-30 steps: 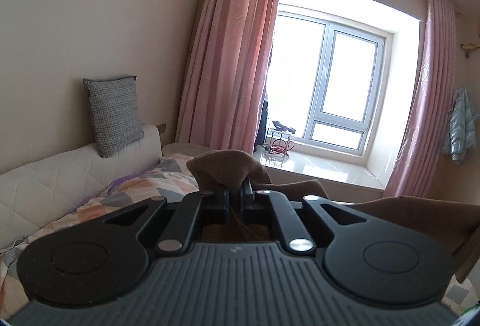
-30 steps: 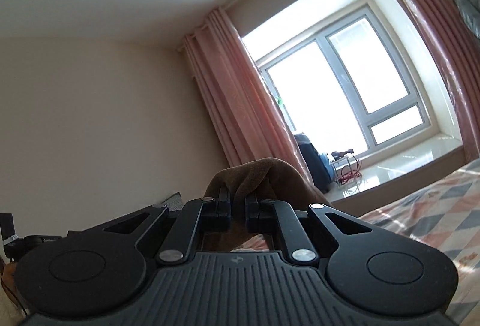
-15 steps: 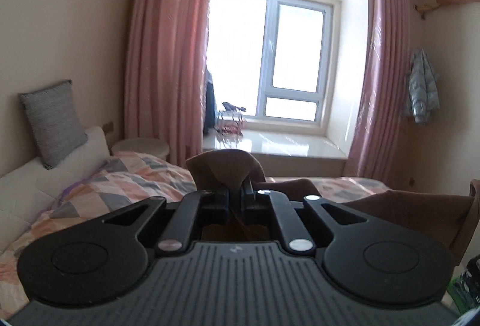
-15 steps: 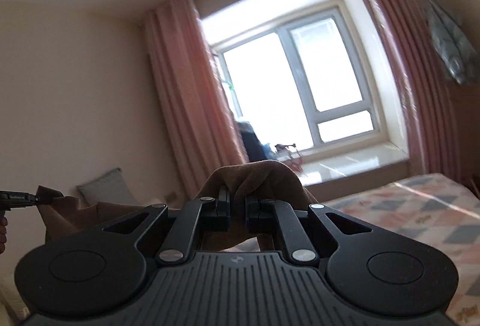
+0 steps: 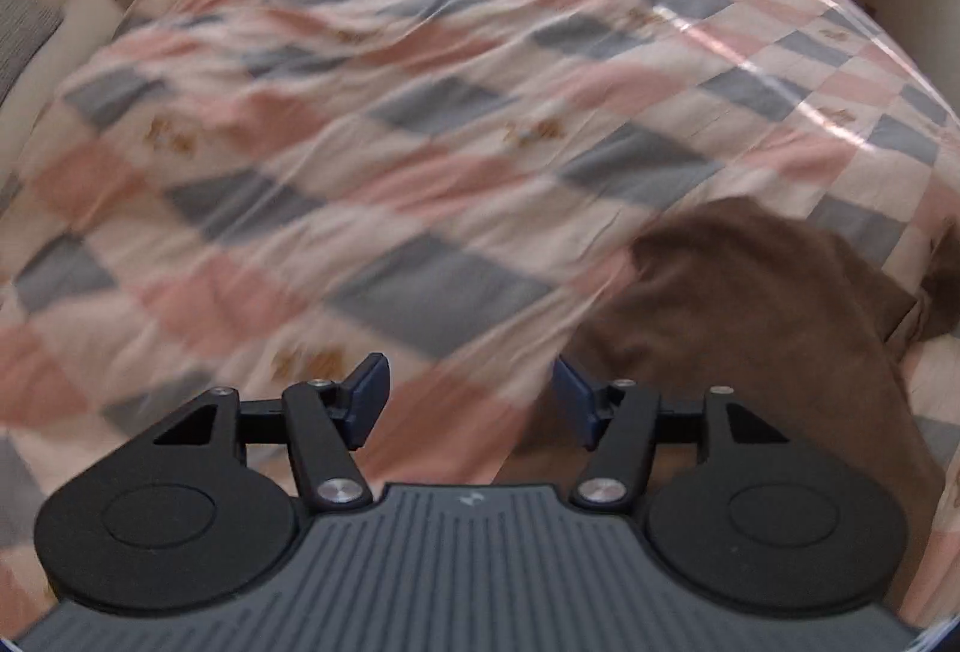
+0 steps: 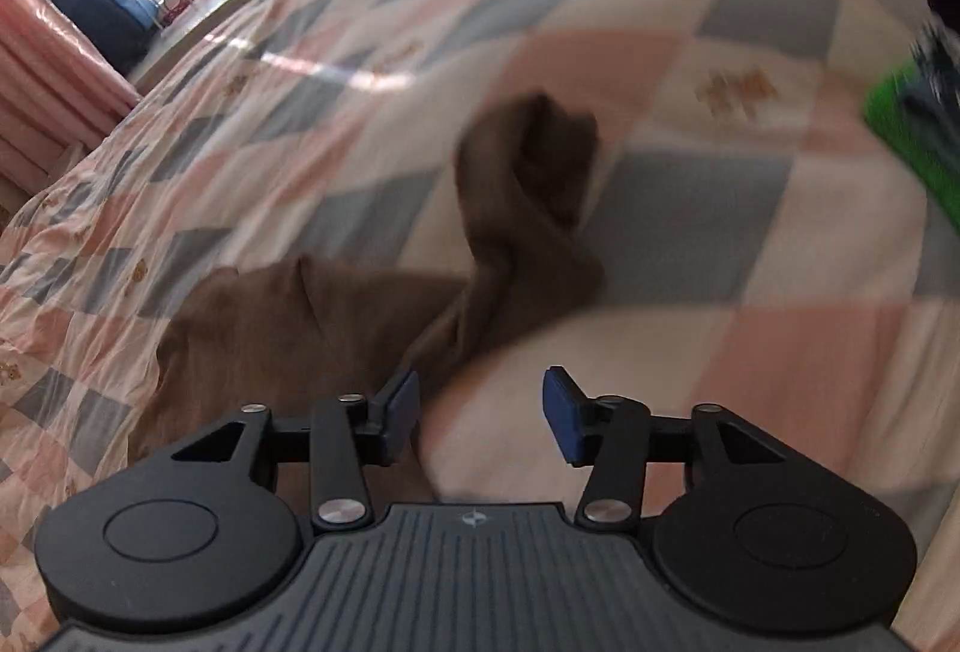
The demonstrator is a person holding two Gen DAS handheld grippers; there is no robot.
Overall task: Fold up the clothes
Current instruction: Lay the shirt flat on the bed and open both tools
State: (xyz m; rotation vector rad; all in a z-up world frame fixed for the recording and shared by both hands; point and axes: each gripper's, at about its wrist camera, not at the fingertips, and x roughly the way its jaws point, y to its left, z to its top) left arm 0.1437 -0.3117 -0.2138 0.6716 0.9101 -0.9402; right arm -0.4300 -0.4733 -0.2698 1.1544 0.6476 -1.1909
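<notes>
Both of my grippers are empty with their jaws spread wide: the left gripper [image 5: 468,400] hangs over the checked quilt [image 5: 420,111] with the brown garment [image 5: 750,328] lying down on the bed just to its right, and the right gripper [image 6: 480,415] looks down on that same garment, whose bunched, twisted sleeve [image 6: 528,208] trails away to the far side. I judge this the laying-out step, the cloth on the bed but not yet flat. Next I'd need to pick edges or corners and smooth the sleeve before any fold.
</notes>
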